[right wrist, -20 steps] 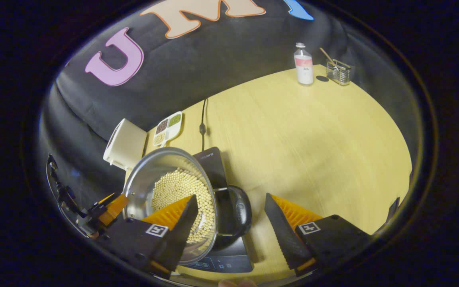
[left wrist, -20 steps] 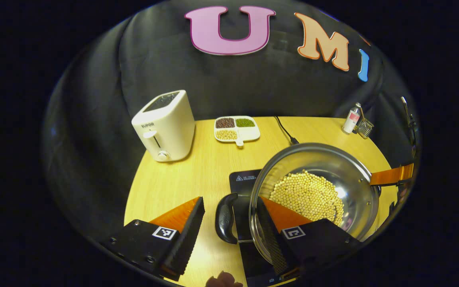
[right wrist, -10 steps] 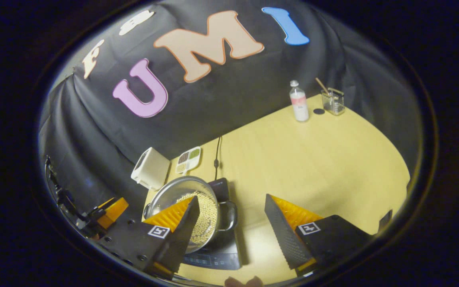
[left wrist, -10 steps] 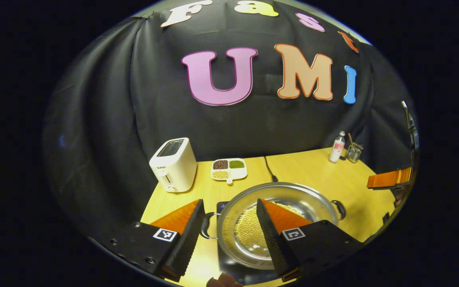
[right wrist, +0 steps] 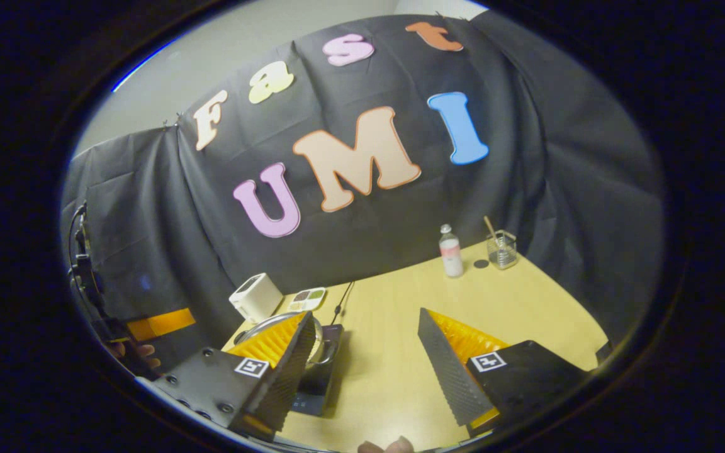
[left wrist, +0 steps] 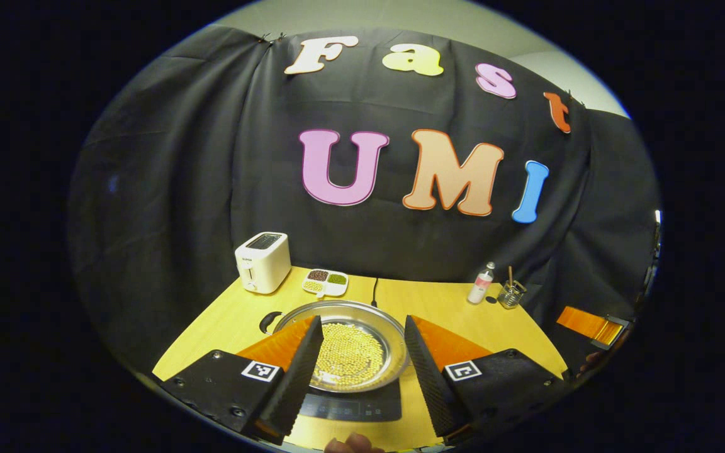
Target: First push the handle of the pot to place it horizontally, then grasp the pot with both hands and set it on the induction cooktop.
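Steel and shallow, the pot (left wrist: 350,345) sits on the black induction cooktop (left wrist: 345,408) at the near middle of the table (left wrist: 444,305), its floor covered with pale round beans. One dark loop handle (left wrist: 267,321) sticks out to its left; the opposite one I cannot make out behind the gripper finger. From that, the pot's handle axis looks to run left–right across the table, which is how the task wants it.

The left gripper (left wrist: 357,368) hangs above and nearer than the pot, jaws spread wide and empty, with the pot lying straight ahead and below between its fingers. The right gripper (right wrist: 364,365) is likewise spread and holding nothing; from it the pot (right wrist: 274,324) lies off to the left and a little farther away, partly behind its left finger. So the left gripper is the nearer of the two.

By my reading the placing is done — pot on cooktop, both grippers free of it — and nothing remains but to draw clear.

A white toaster (left wrist: 262,262), a divided dish of grains (left wrist: 325,282), a small bottle (left wrist: 481,284) and a glass holder (left wrist: 512,294) stand along the far edge.
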A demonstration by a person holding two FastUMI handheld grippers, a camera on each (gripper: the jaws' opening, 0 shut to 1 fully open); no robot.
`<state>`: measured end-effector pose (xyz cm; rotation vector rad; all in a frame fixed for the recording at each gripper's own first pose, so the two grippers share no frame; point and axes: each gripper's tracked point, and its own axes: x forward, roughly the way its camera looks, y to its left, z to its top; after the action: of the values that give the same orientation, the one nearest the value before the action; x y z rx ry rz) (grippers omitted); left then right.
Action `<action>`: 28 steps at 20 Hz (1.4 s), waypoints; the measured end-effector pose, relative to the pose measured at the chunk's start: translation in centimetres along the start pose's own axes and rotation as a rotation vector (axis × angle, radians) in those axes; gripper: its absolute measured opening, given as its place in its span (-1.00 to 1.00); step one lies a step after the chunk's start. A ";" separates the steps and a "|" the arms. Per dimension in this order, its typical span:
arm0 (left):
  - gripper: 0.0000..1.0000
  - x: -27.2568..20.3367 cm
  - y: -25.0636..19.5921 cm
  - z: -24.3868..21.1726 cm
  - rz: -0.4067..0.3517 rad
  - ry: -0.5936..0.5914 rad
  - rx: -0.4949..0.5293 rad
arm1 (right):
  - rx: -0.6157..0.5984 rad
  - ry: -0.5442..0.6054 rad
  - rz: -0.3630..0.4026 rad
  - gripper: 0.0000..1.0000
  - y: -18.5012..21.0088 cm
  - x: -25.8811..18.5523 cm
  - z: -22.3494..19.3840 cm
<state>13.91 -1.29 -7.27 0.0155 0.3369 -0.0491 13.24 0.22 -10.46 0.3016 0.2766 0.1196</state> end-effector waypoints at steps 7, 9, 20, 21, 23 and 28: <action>0.60 -5.2 -8.8 4.7 -0.128 -0.162 0.122 | -0.005 -0.141 -0.051 0.82 -3.1 -6.7 4.0; 0.59 -6.5 -11.1 5.2 -0.193 -0.199 0.128 | -0.011 -0.191 -0.070 0.82 -3.4 -8.0 5.3; 0.65 -11.1 -7.4 3.7 -0.237 -0.226 0.147 | -0.207 -0.287 -0.141 0.99 -0.8 -14.0 5.2; 0.65 -11.1 -7.2 3.5 -0.235 -0.221 0.145 | -0.205 -0.291 -0.148 0.82 -0.9 -14.3 5.6; 0.65 -11.3 -6.4 4.0 -0.210 -0.240 0.134 | -0.187 -0.302 -0.152 0.82 -1.0 -14.6 6.2; 0.59 -12.3 -7.7 4.5 -0.193 -0.276 0.139 | -0.172 -0.336 -0.145 0.83 -2.1 -14.6 8.5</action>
<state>3.46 -8.52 1.00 0.1132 0.0571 -0.2636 1.88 -6.37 0.38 0.1263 -0.0462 -0.0513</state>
